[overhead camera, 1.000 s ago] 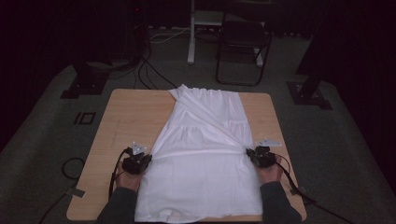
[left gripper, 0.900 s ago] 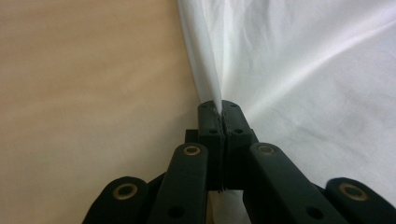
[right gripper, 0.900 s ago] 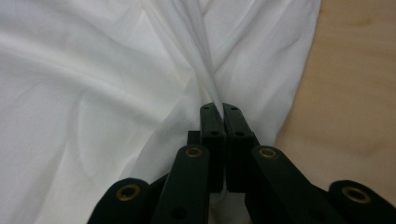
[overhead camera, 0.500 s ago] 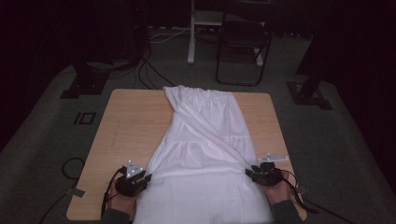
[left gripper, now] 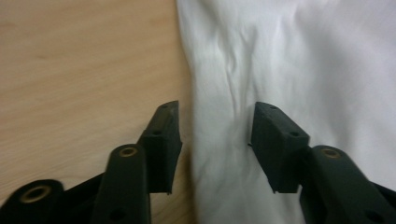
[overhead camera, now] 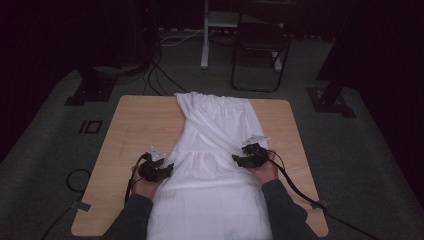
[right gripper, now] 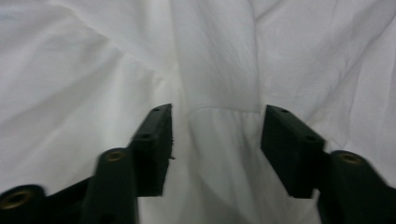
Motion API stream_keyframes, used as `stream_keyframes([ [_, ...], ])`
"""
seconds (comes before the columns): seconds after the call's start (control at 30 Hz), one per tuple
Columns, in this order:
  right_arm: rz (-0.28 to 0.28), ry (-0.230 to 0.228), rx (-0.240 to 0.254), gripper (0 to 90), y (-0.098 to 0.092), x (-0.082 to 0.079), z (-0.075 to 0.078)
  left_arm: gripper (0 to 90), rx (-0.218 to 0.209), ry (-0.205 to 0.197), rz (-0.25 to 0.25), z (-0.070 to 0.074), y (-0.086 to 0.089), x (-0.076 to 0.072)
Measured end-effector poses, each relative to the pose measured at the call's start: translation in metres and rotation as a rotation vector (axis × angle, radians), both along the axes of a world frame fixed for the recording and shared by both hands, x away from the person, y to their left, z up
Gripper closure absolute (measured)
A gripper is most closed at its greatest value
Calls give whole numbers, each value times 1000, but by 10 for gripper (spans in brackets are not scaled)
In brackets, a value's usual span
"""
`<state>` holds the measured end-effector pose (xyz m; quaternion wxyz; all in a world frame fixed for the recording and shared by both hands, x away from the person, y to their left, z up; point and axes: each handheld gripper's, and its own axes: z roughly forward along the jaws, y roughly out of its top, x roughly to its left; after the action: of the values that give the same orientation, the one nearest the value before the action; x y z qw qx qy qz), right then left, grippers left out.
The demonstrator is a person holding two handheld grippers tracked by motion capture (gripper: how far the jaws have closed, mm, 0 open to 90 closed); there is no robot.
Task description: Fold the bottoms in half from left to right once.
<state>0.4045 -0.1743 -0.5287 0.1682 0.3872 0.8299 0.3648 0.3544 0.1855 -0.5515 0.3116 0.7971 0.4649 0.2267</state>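
White dress (overhead camera: 215, 165) lies lengthwise on the wooden table (overhead camera: 140, 125), hem off the near edge, still unfolded with a diagonal crease; left gripper (left gripper: 215, 135) has just been opening, spread over its side edge; right gripper (right gripper: 215, 140) likewise spread over cloth, gripping nothing.

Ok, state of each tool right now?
Left tool: open, just opened, over the white garment's edge.
Right tool: open, just opened, above the garment.

No legible text, label, brand or number is to be found. A small dark square-shaped marking (overhead camera: 90, 126) is seen on the floor just left of the table (overhead camera: 145, 120), but nothing can be read on it.
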Motion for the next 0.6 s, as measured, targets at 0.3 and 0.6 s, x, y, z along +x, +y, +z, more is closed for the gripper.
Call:
stream_keyframes([
  [0.3, -206, -98, 71, 891, -63, 8, 21, 890, -25, 5, -18, -2, 1, -5],
  [0.6, -344, -5, 99, 836, -98, 22, -15, 491, -76, -39, 2, 17, -9, 3],
])
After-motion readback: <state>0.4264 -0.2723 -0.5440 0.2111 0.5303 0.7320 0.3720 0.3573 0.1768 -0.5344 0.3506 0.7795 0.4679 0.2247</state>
